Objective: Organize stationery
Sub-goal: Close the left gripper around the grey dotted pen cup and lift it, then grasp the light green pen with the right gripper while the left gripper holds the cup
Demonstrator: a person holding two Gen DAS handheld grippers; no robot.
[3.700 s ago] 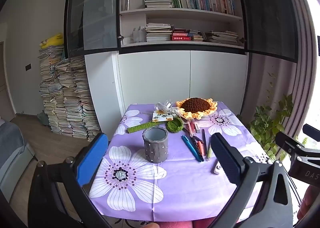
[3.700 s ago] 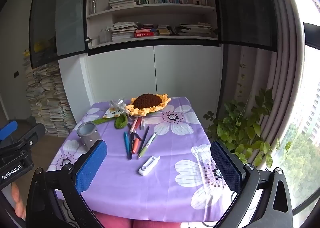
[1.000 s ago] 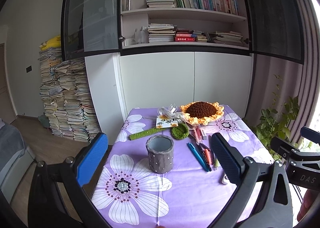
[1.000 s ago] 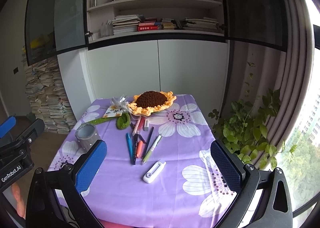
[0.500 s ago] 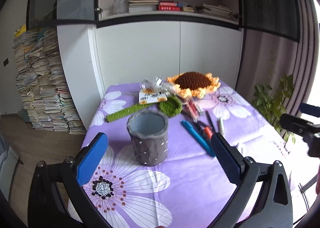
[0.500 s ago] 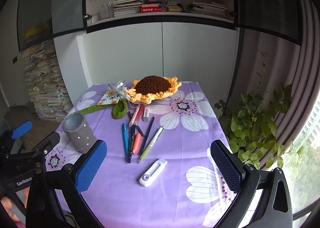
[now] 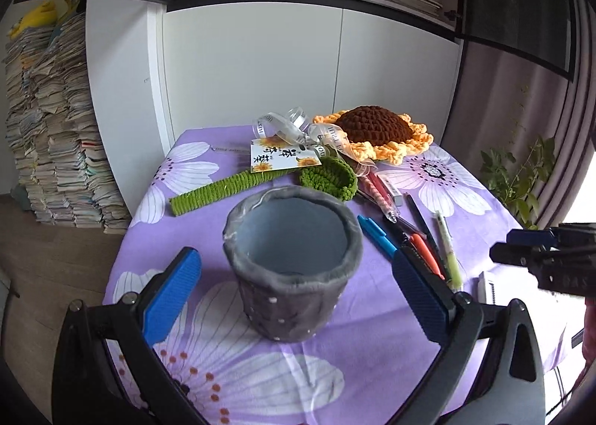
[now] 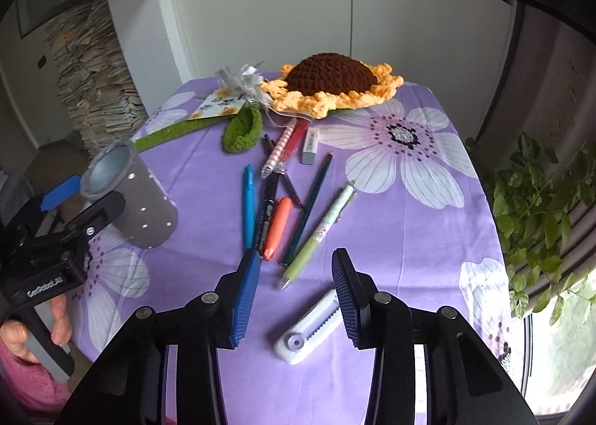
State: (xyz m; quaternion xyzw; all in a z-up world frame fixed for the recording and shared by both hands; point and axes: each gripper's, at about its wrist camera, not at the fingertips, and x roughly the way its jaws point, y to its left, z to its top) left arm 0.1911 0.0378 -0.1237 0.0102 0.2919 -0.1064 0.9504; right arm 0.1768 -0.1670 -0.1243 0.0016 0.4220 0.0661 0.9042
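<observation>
A grey felt pen cup [image 7: 292,264] stands upright on the purple flowered tablecloth [image 7: 372,354]; it also shows in the right wrist view [image 8: 128,197]. My left gripper [image 7: 294,276] is open with its blue pads on either side of the cup, not touching. Several pens [image 8: 273,208] lie loose mid-table, with a light green pen [image 8: 320,235] and a white correction tape [image 8: 311,330] nearest. My right gripper [image 8: 294,285] is open, half-closed, just above the green pen's tip. A white eraser [image 8: 311,145] lies further back.
A crocheted sunflower [image 8: 335,84] with green stem [image 7: 227,190], leaf [image 8: 242,128], ribbon and card [image 7: 285,158] lies at the table's far end. White cabinets stand behind. Paper stacks [image 7: 48,126] are at left, a plant [image 8: 540,208] at right.
Both grippers moved forward and down toward the table. The left now brackets the cup. The right gripper's jaws have narrowed over the pens.
</observation>
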